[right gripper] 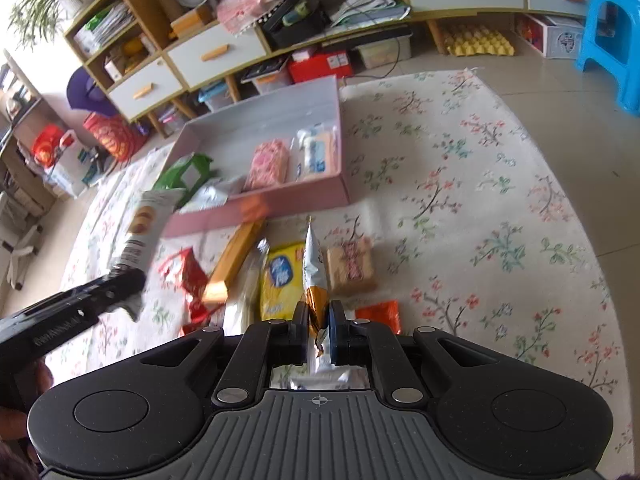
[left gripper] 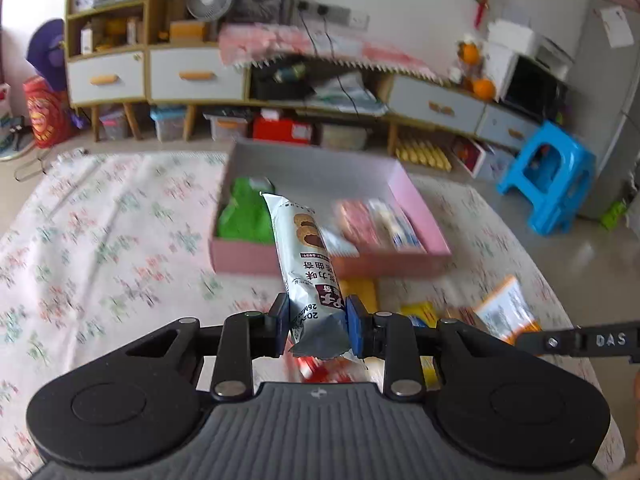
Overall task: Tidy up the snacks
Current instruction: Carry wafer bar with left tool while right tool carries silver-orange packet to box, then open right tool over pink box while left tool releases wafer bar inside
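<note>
A: Two grips live at this stamp. Left gripper (left gripper: 316,314) was clamped on the silver cookie pack (left gripper: 306,256), pads pinching its lower end, pack raised and leaning toward the pink box (left gripper: 420,196).

B: And the right one?

A: Right gripper (right gripper: 319,320) was closed tight on the thin orange-and-white packet (right gripper: 314,276), held edge-on, over the loose pile on the floral mat (right gripper: 500,200).

B: Box contents?

A: Green bag (right gripper: 186,172) at the left end, sticking out over the near wall in the right wrist view, pink patterned pack (right gripper: 269,164) mid, a pale blue-and-white one (right gripper: 316,152) by the right wall. Middle floor was mostly bare.

B: What was left outside?

A: Yellow bag (right gripper: 280,280), red wrapper (right gripper: 186,272), long orange box (right gripper: 236,256), a tan block (right gripper: 352,266), an orange pouch (right gripper: 378,314). All close together in front of the box.

B: Step?

A: Carry phase, I'd say. Both snacks lifted, neither placed. Maybe a third done.

B: Next move needs what?

A: Left should go first, probably: clear the near wall, lower the cookie pack into the bare gap beside the green bag, then open. The pack's long, so it should be laid flat, not on end. Blur on the left view, so exact clearance over the wall couldn't be told.
</note>
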`<state>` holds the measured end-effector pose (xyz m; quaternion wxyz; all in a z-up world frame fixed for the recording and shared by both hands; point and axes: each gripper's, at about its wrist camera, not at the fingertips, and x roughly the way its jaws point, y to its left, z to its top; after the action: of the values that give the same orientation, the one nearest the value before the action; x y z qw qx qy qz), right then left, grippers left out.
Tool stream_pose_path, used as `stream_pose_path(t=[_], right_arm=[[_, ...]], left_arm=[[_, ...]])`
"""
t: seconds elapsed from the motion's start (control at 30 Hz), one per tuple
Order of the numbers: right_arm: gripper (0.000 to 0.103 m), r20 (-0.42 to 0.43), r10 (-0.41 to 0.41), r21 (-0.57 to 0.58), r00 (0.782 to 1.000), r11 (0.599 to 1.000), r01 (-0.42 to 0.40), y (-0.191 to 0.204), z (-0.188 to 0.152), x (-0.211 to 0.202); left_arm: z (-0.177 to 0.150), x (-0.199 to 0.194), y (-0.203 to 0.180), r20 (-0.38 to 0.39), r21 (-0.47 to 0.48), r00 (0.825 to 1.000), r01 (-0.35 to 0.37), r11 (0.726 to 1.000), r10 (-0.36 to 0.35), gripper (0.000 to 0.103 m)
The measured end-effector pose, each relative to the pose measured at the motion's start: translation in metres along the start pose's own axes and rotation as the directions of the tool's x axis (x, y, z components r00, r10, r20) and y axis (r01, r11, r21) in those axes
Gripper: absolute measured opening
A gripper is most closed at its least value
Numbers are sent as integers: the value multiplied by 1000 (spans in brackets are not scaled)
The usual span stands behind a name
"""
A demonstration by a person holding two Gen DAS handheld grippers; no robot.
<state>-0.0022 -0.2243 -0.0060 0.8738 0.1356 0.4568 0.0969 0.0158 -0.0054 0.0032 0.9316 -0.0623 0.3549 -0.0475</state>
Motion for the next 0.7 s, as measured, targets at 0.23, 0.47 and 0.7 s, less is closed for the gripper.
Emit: stream_pose_path(t=[0.23, 0.47, 0.7], right_arm=[[8, 21, -20, 52, 1000, 998, 19, -14, 19, 3], [8, 27, -1, 58, 1000, 998, 0, -11, 47, 17], [8, 90, 52, 87, 995, 994, -59, -4, 89, 29]], left_arm=[[18, 1, 17, 67, -35, 997, -36, 999, 38, 27], [32, 26, 12, 29, -20, 997, 71, 997, -70, 27], [45, 73, 16, -85, -100, 978, 180, 978, -189, 26]])
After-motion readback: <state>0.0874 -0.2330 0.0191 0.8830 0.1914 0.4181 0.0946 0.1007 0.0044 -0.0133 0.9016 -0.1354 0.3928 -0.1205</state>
